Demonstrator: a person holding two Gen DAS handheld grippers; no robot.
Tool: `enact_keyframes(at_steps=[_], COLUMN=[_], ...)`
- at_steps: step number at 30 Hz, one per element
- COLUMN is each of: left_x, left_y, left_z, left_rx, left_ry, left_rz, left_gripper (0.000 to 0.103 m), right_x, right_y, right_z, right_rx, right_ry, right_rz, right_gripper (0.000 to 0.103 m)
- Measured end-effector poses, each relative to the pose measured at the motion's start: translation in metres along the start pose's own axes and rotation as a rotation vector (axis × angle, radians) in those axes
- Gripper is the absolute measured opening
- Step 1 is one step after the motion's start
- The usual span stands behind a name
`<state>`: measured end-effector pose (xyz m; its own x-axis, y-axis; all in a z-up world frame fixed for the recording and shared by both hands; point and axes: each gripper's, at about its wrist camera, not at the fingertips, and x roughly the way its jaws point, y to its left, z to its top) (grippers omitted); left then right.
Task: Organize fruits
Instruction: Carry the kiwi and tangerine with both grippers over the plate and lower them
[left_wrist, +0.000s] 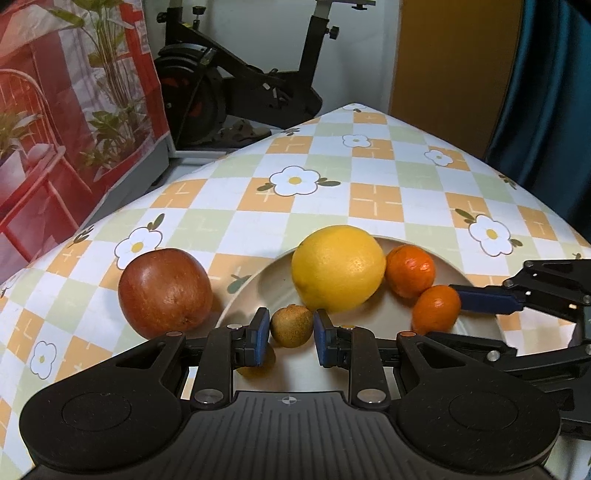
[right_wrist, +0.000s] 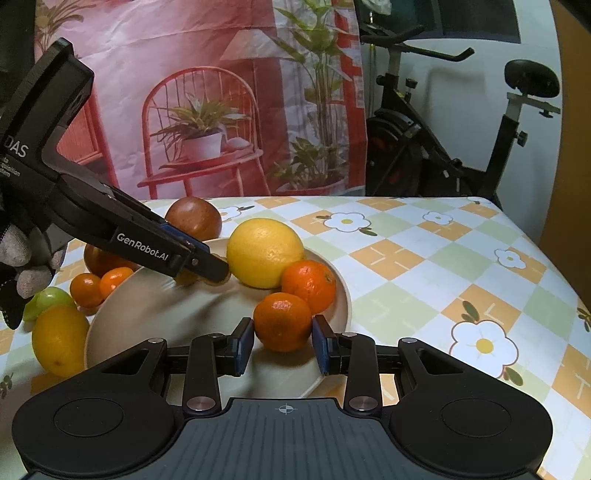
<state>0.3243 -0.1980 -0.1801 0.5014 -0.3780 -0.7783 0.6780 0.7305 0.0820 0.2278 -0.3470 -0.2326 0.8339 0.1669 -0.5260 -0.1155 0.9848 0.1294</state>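
In the left wrist view my left gripper (left_wrist: 291, 325) is shut on a small brown-green fruit (left_wrist: 291, 329) over the near part of a beige plate (left_wrist: 258, 284). On the plate lie a big yellow citrus (left_wrist: 338, 267) and a tangerine (left_wrist: 410, 270). A second tangerine (left_wrist: 436, 308) is clamped from the right by a blue-padded finger (left_wrist: 484, 300) of the other gripper. In the right wrist view my right gripper (right_wrist: 282, 328) is shut on that tangerine (right_wrist: 282, 325) at the plate's (right_wrist: 177, 321) near rim. The left gripper's fingers (right_wrist: 201, 261) reach in from the left.
A dark red round fruit (left_wrist: 164, 293) sits on the checked cloth left of the plate. Beside the plate lie a lemon (right_wrist: 59, 339), a green fruit (right_wrist: 48, 301), two small tangerines (right_wrist: 85, 290) and a red fruit (right_wrist: 99, 260). A gloved hand (right_wrist: 22, 258) holds the left gripper.
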Motion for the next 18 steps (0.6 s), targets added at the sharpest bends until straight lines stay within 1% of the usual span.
enact_keyframes(at_steps=[11, 12, 13, 15, 18], left_x=[0.0044, 0.0045, 0.0044, 0.0026, 0.0000], left_y=[0.0003, -0.0001, 0.0000, 0.0002, 0.0003], left_z=[0.0003, 0.0001, -0.0002, -0.0012, -0.0021], left_rx=[0.015, 0.016, 0.016, 0.017, 0.018], left_ry=[-0.002, 0.000, 0.001, -0.004, -0.009], left_rz=[0.051, 0.055, 0.057, 0.063, 0.065], left_gripper=[0.029, 0.031, 0.036, 0.041, 0.041], right_x=[-0.0060, -0.0064, -0.0068, -0.0077, -0.0097], right_y=[0.0075, 0.0070, 0.0065, 0.0055, 0.0057], right_z=[-0.0050, -0.0052, -0.0053, -0.0055, -0.0062], right_rx=[-0.030, -0.029, -0.026, -0.020, -0.015], right_ry=[-0.028, -0.031, -0.034, -0.040, -0.053], right_rz=[-0.039, -0.041, -0.042, -0.044, -0.051], right_gripper=[0.033, 0.033, 0.033, 0.033, 0.033])
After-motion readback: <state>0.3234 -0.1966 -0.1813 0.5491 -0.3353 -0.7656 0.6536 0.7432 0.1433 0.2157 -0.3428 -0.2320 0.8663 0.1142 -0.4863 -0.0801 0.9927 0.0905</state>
